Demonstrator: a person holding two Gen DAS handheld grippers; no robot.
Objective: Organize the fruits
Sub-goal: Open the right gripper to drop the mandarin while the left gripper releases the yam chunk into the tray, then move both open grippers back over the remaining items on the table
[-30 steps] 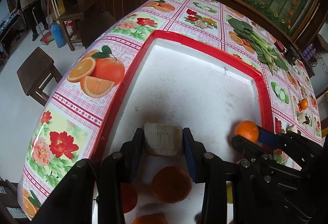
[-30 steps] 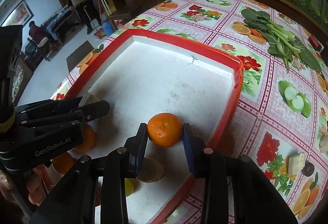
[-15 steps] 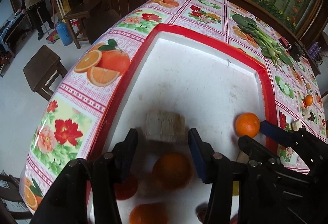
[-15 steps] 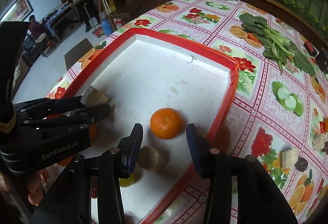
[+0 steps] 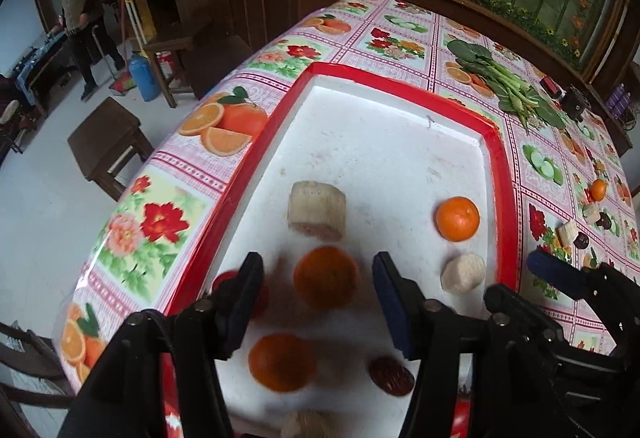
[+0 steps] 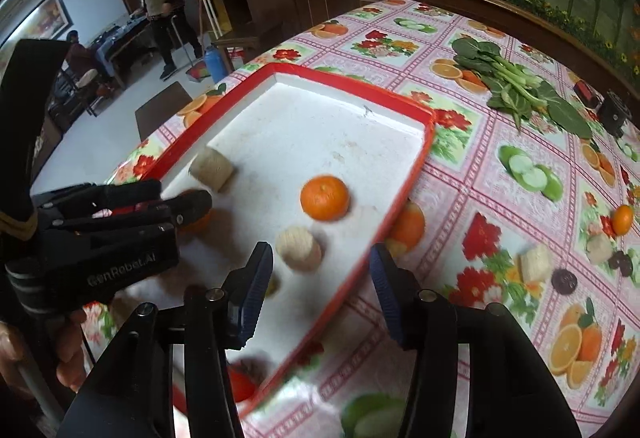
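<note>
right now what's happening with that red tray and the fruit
A person is sorting fruit into a red tray with a handheld gripper in each hand. The left gripper and the right gripper have both just been opening and hold nothing. A pale cut chunk and an orange lie free in the tray among other pieces. A few more pieces, including a small orange, wait on the tablecloth.

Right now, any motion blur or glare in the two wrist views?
Left wrist view: the near oranges and the lowest pieces are smeared, the far tablecloth is sharp, and the tray floor looks washed out. Right wrist view: blur is heavier, smearing the tray edge and the bottom of the frame; the greens stay crisp. Both bend straight lines.
</note>
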